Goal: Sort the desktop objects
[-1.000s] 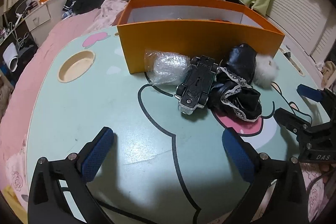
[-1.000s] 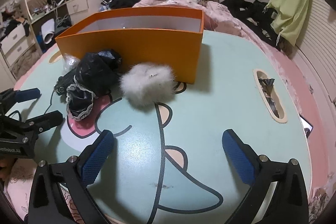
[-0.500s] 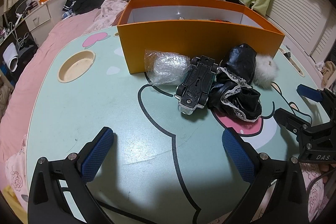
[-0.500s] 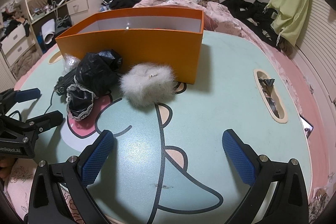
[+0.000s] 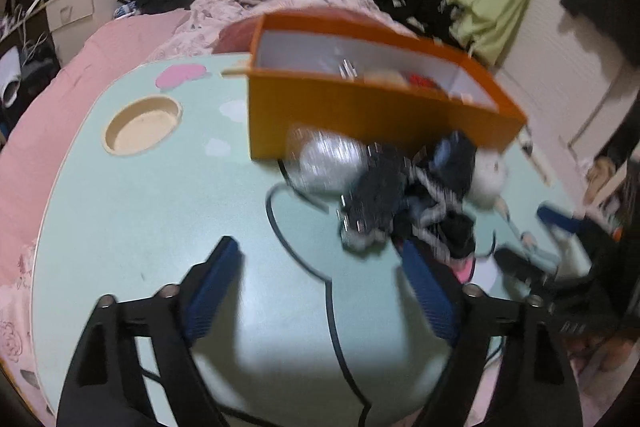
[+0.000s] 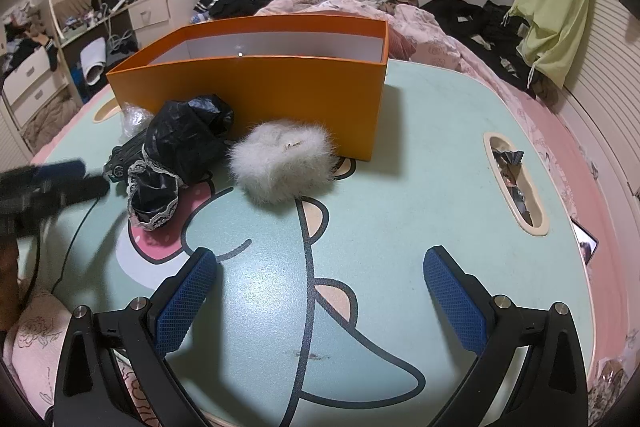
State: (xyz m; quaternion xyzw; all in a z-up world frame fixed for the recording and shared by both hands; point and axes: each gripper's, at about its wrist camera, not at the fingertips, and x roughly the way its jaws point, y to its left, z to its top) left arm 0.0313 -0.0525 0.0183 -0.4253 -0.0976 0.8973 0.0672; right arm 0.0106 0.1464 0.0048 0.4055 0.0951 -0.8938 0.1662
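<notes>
Plainly the sorting is only partly done; the orange box (image 6: pixel 256 95) stands on the table (image 6: pixel 420 187) with a few small things already inside it, a red one and a pale one among them in the left wrist view, too blurred to name; four things are left outside, huddled against the box's front wall: a crinkled clear plastic bundle (image 5: pixel 326 167), a black toy car (image 5: pixel 370 207) touching it, a black lace-trimmed cloth (image 6: pixel 176 159) lying partly against the car, and a white fluffy pouch (image 6: pixel 282 161) just beside the cloth; none of them is held; the left gripper (image 5: pixel 320 291) hovers over the table just short of the car, its blue-padded fingers spread wide with nothing between them, and this view is smeared by motion; the right gripper (image 6: pixel 320 295) sits lower and nearer the table's edge, its fingers likewise wide and empty, the pouch ahead of it; as a judgement, the car or the cloth looks the likeliest next pick for the left; no brand, label or writing can be read on the box or on any of the loose things
</notes>
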